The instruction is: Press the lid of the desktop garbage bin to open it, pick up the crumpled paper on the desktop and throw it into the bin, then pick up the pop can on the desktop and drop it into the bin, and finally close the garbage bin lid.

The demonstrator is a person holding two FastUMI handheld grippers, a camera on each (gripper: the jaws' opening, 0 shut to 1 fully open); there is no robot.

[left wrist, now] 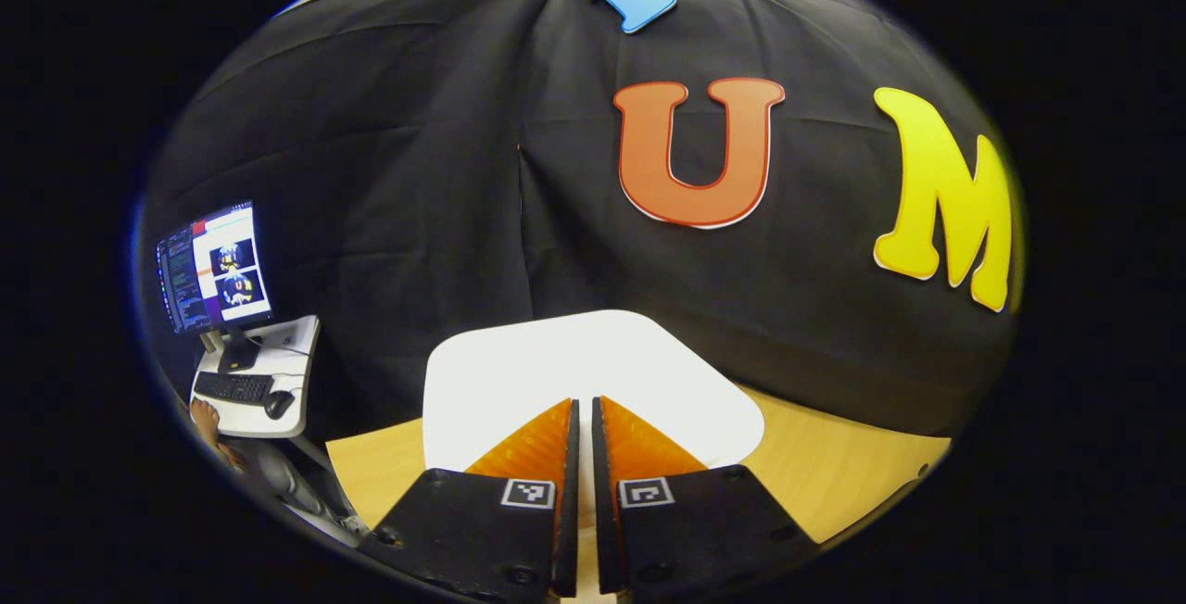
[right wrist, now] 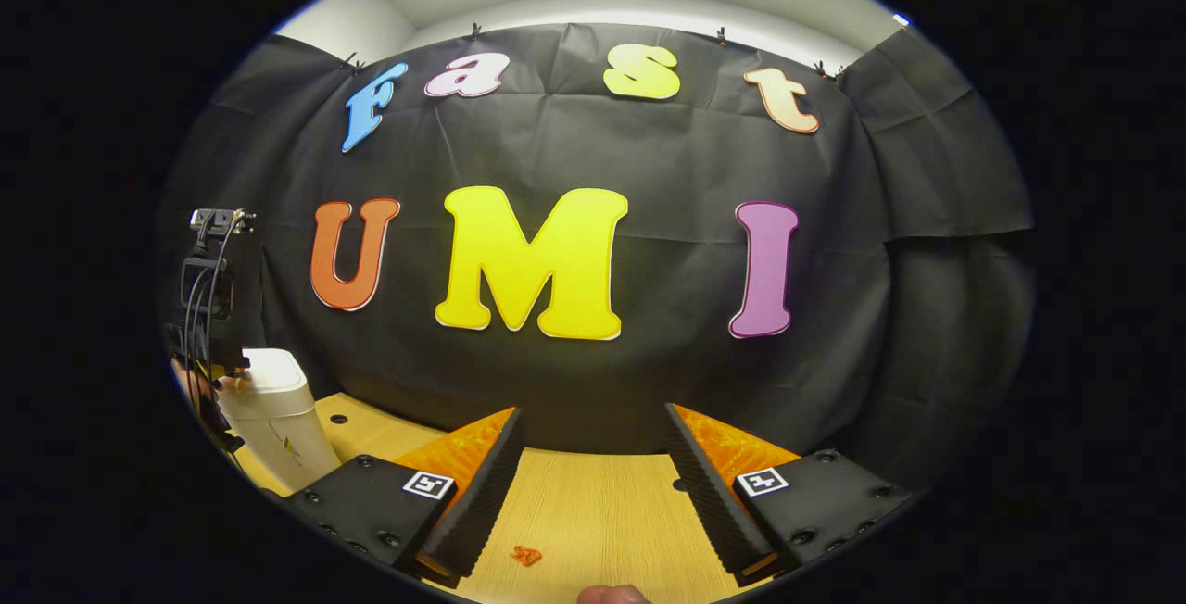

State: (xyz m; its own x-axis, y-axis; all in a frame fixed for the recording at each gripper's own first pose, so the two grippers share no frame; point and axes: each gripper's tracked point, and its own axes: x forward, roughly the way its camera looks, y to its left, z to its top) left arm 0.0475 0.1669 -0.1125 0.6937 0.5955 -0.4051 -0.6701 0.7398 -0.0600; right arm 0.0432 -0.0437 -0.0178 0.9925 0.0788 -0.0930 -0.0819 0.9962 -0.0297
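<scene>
1. My left gripper (left wrist: 581,405) had its jaws together, only a thin slit between the ribbed pads, nothing held. It hung just above the bin lid (left wrist: 519,372), a smooth white slab w/ rounded corners; can't tell if the tips touched it.
2. The lid lay shut and flat. Around it was the wooden table (left wrist: 834,470), pale w/ fine grain, running to the black cloth wall at the far side.
3. Far left in the left gripper view: a side desk (left wrist: 296,345) w/ a lit monitor (left wrist: 215,268), a dark keyboard (left wrist: 233,387) and a mouse (left wrist: 278,404).
4. My right gripper (right wrist: 593,423) had its jaws wide apart, empty, ribbed wedge faces turned inward over bare tabletop (right wrist: 593,511).
5. In the right gripper view the bin (right wrist: 278,419) stood far left on the table: upright, off-white, smooth, rounded lid. A cabled rig hung right above it.
6. A small crinkly orange scrap (right wrist: 525,555) lay on the wood near my right jaws.
</scene>
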